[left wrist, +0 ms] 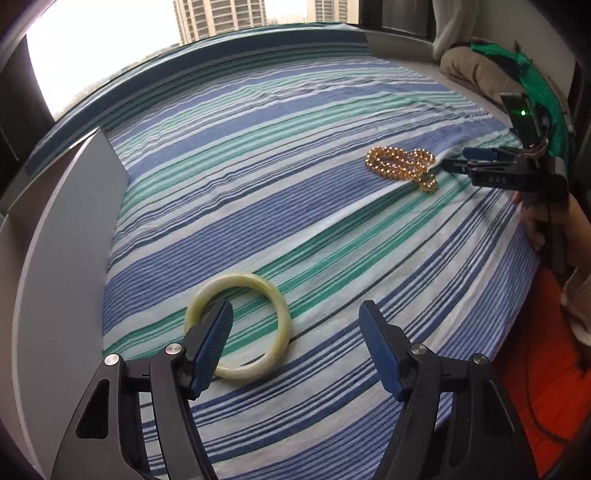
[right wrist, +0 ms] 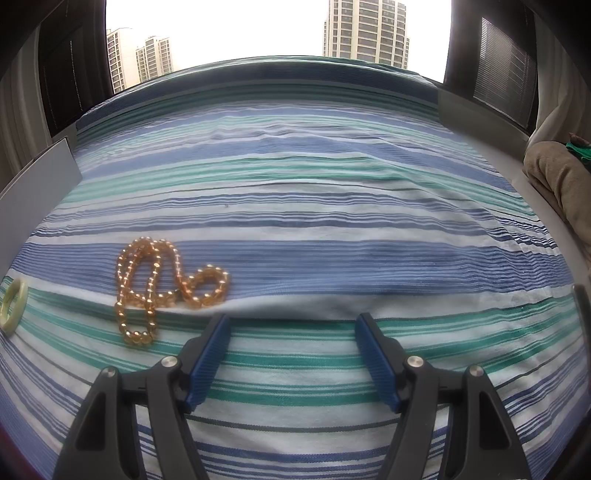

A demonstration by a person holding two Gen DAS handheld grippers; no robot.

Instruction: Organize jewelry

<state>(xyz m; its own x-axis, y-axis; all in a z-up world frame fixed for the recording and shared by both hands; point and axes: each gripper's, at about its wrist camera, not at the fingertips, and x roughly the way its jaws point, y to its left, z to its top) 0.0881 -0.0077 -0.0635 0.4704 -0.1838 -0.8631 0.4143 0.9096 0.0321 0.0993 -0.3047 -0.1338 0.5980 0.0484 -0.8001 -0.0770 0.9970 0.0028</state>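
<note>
**Jewelry on a striped bed by the window**

A striped sheet [right wrist: 295,206] in blue, green and white covers the bed. Behind it a big window [right wrist: 258,33] shows tall buildings. A brown pillow [left wrist: 476,70] lies at the bed's far right corner.

The left gripper [left wrist: 295,314] is wide open and holds nothing. The pale green bangle [left wrist: 236,325] lies flat on the sheet, partly behind its left finger.

The right gripper [right wrist: 291,325] is wide open and empty too. The gold bead necklace [right wrist: 162,284] lies in a heap just beside it.
</note>
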